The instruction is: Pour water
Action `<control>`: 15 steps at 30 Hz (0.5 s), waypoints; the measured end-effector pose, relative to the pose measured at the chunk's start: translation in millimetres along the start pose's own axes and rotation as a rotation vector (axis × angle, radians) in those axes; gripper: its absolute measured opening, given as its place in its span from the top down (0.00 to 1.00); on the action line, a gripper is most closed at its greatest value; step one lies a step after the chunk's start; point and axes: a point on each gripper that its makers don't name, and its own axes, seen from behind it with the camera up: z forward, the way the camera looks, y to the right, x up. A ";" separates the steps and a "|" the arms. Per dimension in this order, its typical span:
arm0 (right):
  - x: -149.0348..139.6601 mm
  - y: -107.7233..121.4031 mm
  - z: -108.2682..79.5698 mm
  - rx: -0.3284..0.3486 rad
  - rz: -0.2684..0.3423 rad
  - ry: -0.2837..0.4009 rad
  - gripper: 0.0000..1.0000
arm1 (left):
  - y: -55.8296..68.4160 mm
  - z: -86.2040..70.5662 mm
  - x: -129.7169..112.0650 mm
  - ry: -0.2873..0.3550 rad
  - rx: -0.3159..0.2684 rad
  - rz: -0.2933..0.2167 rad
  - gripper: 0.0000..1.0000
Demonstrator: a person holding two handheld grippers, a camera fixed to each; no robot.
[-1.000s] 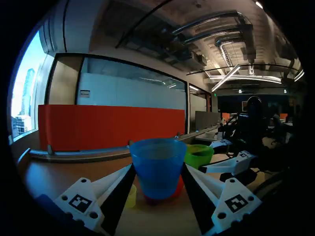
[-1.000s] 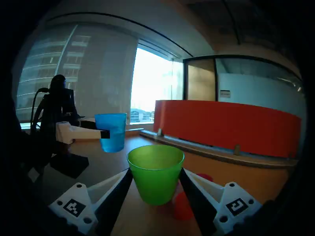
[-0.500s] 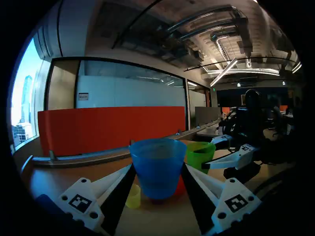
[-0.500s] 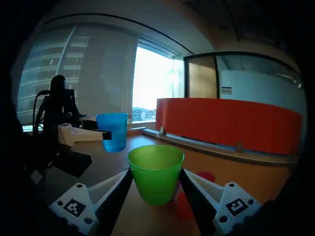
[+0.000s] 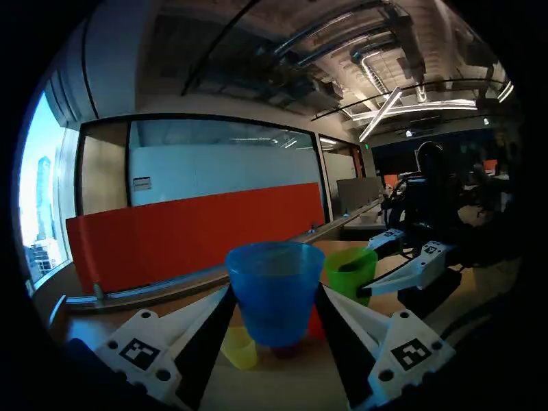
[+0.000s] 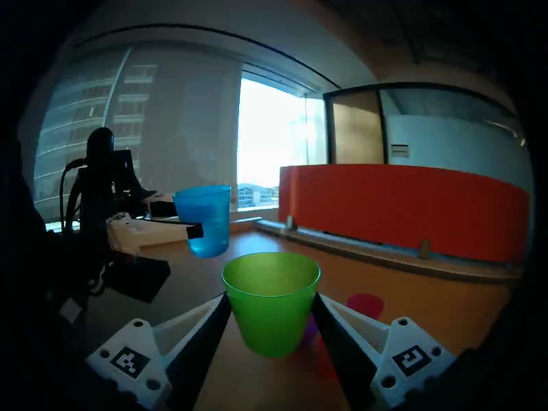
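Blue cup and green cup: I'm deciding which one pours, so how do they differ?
The blue cup is clamped in the left gripper, the green cup in the right gripper. The blue cup is mid-blue plastic, the green cup bright lime. Both are tapered, upright and open-topped, each pressed between two fingers.

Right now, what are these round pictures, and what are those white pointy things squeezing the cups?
There is no robot here. A person holds a two-fingered claw in each hand, and a small camera rides on each claw. One round picture looks along the left claw, which squeezes a blue cup. The other looks along the right claw, which squeezes a green cup. Each camera also catches the other claw and its cup farther off. Below is a wooden table with a little yellow cup and a pink thing on it. I can't tell if there is water in the cups.
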 end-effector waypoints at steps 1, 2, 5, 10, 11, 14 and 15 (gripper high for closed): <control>-0.5 -1.1 0.3 0.004 0.000 -0.003 0.14 | 0.1 0.0 1.0 0.002 -0.001 0.002 0.21; -1.2 -2.3 0.7 0.007 0.000 -0.007 0.14 | 0.2 0.0 2.1 0.005 -0.002 0.005 0.21; -2.5 -4.9 1.8 0.016 -0.003 -0.016 0.14 | -1.0 0.0 4.4 0.010 -0.002 0.009 0.21; -5.6 -6.4 3.8 0.022 -0.015 -0.027 0.14 | -4.3 -0.1 5.4 0.010 0.003 0.034 0.21; -6.5 -6.6 4.0 0.023 -0.018 -0.029 0.14 | -5.1 0.0 5.5 0.009 0.005 0.041 0.21; -7.2 -9.2 4.4 0.031 -0.020 -0.033 0.14 | -6.2 0.2 6.3 0.010 0.008 0.062 0.21; -7.1 -10.2 4.5 0.035 -0.020 -0.034 0.14 | -6.2 0.2 6.8 0.010 0.007 0.068 0.21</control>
